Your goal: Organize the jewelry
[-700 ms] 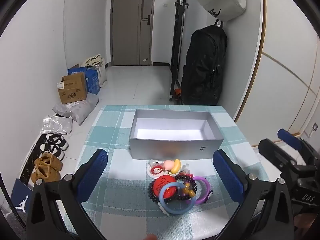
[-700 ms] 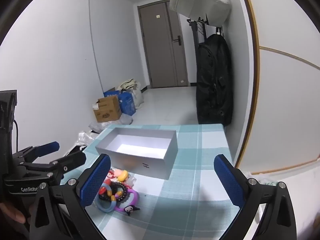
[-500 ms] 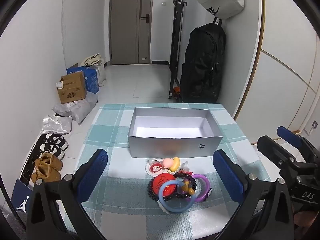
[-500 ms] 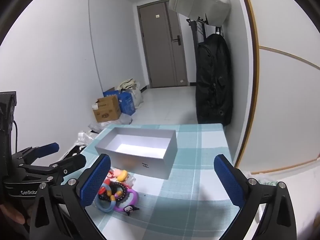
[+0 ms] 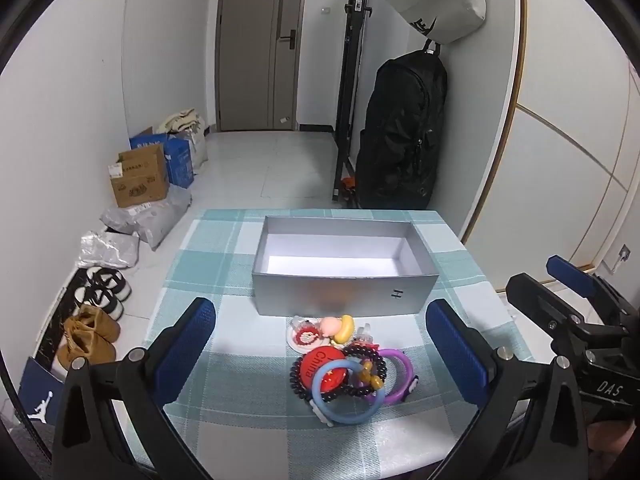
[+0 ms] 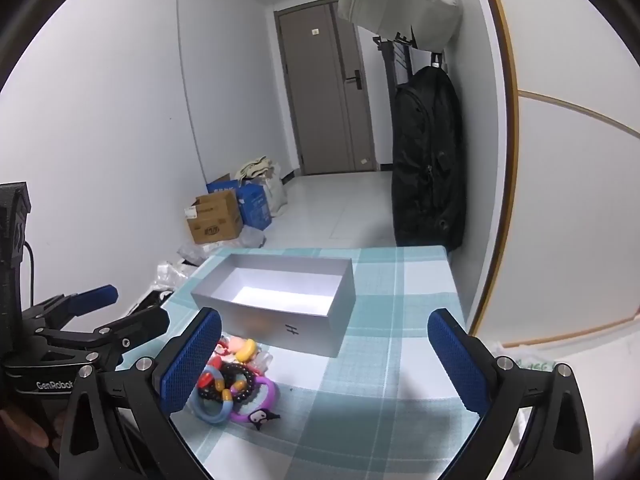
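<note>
A pile of jewelry (image 5: 352, 368) lies on the checked tablecloth in front of an open, empty grey box (image 5: 344, 268): a blue ring (image 5: 344, 412), a purple ring (image 5: 400, 372), a black bead bracelet (image 5: 362, 390), a red round piece (image 5: 320, 364) and small pink and yellow charms (image 5: 340, 326). My left gripper (image 5: 320, 348) is open and empty, held above the pile. My right gripper (image 6: 324, 364) is open and empty, to the right of the pile (image 6: 236, 380); the box (image 6: 280, 300) lies beyond it.
The table (image 5: 224, 248) is small, with its edges close on all sides. On the floor to the left lie shoes (image 5: 100, 288), bags and cardboard boxes (image 5: 140, 180). A black backpack (image 5: 404, 132) hangs by the wall behind the table.
Both views have shifted slightly; the left gripper has drawn back and risen a little, so the box and pile sit a bit lower and farther. Nothing was gripped or moved.
</note>
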`<state>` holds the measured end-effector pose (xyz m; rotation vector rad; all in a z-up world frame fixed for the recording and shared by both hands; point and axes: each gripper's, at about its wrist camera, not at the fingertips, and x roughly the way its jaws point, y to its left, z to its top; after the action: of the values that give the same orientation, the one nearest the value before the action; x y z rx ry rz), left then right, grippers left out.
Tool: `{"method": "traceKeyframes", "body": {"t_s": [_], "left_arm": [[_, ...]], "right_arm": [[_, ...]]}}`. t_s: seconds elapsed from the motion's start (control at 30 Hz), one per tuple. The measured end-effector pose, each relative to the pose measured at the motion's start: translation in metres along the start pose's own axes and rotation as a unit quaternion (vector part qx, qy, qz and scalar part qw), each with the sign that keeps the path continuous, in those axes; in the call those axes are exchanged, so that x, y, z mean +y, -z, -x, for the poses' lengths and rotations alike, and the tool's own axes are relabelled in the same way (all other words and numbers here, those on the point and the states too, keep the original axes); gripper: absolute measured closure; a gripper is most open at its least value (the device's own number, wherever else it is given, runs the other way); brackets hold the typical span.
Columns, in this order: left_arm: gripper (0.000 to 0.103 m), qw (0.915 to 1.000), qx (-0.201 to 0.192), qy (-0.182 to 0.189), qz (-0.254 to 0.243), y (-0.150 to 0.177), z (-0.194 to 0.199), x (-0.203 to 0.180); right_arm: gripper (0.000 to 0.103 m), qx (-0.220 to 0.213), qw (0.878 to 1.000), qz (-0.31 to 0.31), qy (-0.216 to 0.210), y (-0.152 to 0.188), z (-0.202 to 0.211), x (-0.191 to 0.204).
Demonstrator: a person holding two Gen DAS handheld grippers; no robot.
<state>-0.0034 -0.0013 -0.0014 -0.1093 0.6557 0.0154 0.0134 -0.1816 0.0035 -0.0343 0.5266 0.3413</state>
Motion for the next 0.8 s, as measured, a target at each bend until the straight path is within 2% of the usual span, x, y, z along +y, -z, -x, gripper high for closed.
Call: {"method": "traceKeyframes", "body": {"t_s": [0.8], "left_arm": [[0.001,0.9999,0.000,0.010,0.002,0.0014,0.0012,0.0004]], "right_arm": [[0.000,0.001,1.000,-0.008,0.002,-0.0004,0.0007,-0.0022]]}}
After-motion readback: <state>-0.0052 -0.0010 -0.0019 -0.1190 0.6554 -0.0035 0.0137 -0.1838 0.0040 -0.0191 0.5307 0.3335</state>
